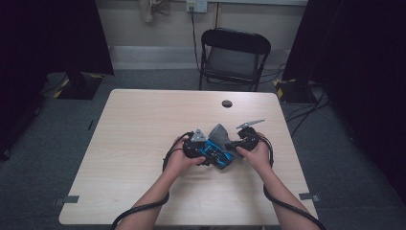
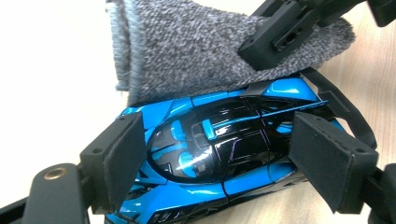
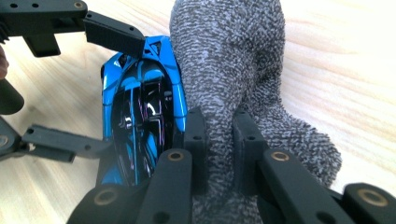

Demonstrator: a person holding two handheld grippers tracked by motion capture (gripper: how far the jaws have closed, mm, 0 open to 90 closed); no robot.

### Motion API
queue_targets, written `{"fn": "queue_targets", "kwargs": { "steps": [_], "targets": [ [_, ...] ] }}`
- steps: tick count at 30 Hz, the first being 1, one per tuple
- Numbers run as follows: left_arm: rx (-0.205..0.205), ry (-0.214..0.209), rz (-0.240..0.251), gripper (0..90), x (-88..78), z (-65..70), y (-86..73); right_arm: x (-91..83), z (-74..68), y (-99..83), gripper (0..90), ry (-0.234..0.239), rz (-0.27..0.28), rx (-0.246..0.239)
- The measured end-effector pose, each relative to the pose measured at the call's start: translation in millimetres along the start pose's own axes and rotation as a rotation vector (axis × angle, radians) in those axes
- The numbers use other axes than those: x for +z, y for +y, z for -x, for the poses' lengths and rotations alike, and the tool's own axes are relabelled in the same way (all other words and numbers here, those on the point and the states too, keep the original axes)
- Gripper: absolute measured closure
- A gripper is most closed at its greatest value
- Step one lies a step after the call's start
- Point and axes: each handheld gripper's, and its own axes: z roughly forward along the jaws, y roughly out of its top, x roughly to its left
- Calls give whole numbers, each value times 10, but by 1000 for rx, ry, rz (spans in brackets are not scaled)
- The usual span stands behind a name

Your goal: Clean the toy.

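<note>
In the high view the toy car [image 1: 215, 154] lies on the table [image 1: 143, 143], its long axis slanting across the tabletop; the left gripper [image 1: 200, 147] sits just left of the car, the right gripper [image 1: 235, 143] just right of it, and the grey cloth [image 1: 221, 134] rests against the car's far side. In the left gripper view the car runs crosswise between the spread pads [image 2: 126, 154], which press on its two ends; the cloth [image 2: 196, 51] drapes over the car's far edge. In the right gripper view the jaws pinch a fold of the cloth [image 3: 224, 70] just right of the car [image 3: 140, 107], whose length runs away from the camera.
</note>
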Motion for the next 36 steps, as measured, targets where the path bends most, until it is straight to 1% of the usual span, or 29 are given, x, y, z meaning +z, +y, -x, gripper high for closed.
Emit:
{"fn": "queue_targets", "kwargs": {
  "steps": [6,11,12,15,19,20,23,27,30,33,36],
  "targets": [
    [1,2,-2,186,-1,1,1,-76,27,-66,795,0,2,7],
    [0,4,-7,186,-4,9,3,-147,51,-121,795,9,9,22],
    [0,4,-8,186,-4,9,4,-160,59,-131,795,12,12,20],
    [-1,6,-6,186,-2,7,6,-213,74,-152,795,15,1,26],
    [-3,7,-8,186,-3,6,7,-294,99,-186,795,0,-4,22],
    [-3,7,-8,186,-3,6,7,-327,117,-194,795,-11,3,24],
    [-1,7,-5,186,-3,5,3,-405,166,-202,795,-20,32,47],
    [-2,7,-5,186,-3,5,4,-495,227,-143,795,-43,61,66],
    [1,5,-8,187,-5,1,6,-500,237,-51,794,-55,91,70],
    [1,5,-4,189,-5,-1,1,-426,206,57,794,-69,103,56],
    [1,4,-1,189,-6,-1,-4,-298,153,149,794,-70,103,43]
  ]
}}
